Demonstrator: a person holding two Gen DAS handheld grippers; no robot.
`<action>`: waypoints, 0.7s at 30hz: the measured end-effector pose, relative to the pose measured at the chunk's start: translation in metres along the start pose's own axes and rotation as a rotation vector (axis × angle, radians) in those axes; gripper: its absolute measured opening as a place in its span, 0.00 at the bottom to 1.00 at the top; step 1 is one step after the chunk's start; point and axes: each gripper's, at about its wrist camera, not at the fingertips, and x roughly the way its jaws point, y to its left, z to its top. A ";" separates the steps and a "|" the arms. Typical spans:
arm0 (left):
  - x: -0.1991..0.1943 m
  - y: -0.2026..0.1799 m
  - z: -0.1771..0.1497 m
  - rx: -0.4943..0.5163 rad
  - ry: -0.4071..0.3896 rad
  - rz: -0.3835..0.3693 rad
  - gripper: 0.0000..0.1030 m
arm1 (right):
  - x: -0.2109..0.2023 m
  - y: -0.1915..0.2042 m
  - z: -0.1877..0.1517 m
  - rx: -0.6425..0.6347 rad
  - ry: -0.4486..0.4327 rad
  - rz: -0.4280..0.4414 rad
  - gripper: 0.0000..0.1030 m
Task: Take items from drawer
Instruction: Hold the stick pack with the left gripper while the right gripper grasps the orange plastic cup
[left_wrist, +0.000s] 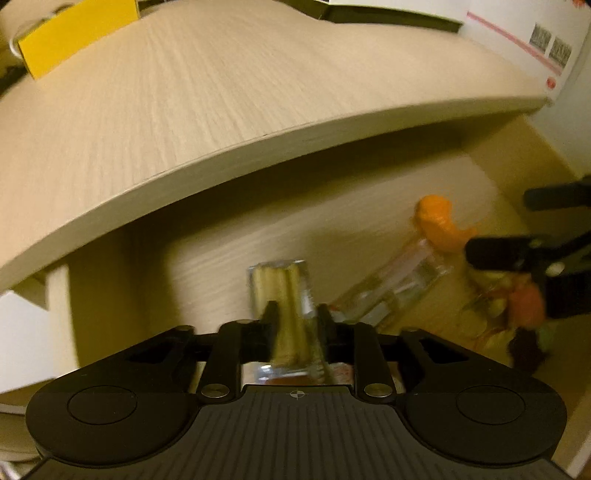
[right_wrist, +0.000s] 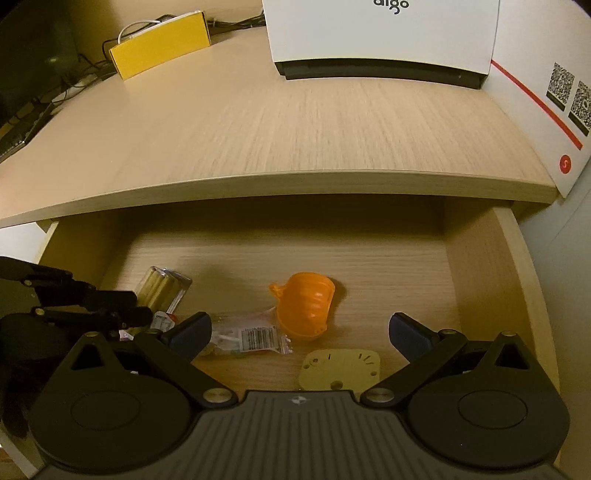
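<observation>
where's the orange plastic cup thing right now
In the right wrist view the orange cup lies on its side mid-drawer, beside the clear wrapped packet and behind the pale square plate.

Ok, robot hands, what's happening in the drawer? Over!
Left gripper shut on the clear pack of sticks. Right gripper open above the orange cup and snack bag. Nothing in the way.

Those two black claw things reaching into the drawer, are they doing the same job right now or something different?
Different. The left gripper is shut on a clear pack of pale sticks; the right gripper is open and holds nothing. The left one works at the drawer's left side, while the right one hovers mid-drawer over the orange cup. Both are black, two-fingered, and point into the same drawer.
</observation>
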 end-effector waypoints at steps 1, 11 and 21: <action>-0.001 0.003 0.000 -0.015 -0.002 -0.046 0.48 | 0.000 0.000 0.000 -0.002 0.002 -0.003 1.00; -0.009 0.012 -0.001 -0.002 0.032 0.053 0.47 | 0.001 0.001 0.001 0.008 0.022 -0.005 1.00; 0.018 0.022 -0.002 -0.068 0.081 0.017 0.48 | 0.017 0.017 0.023 -0.166 0.059 -0.131 0.92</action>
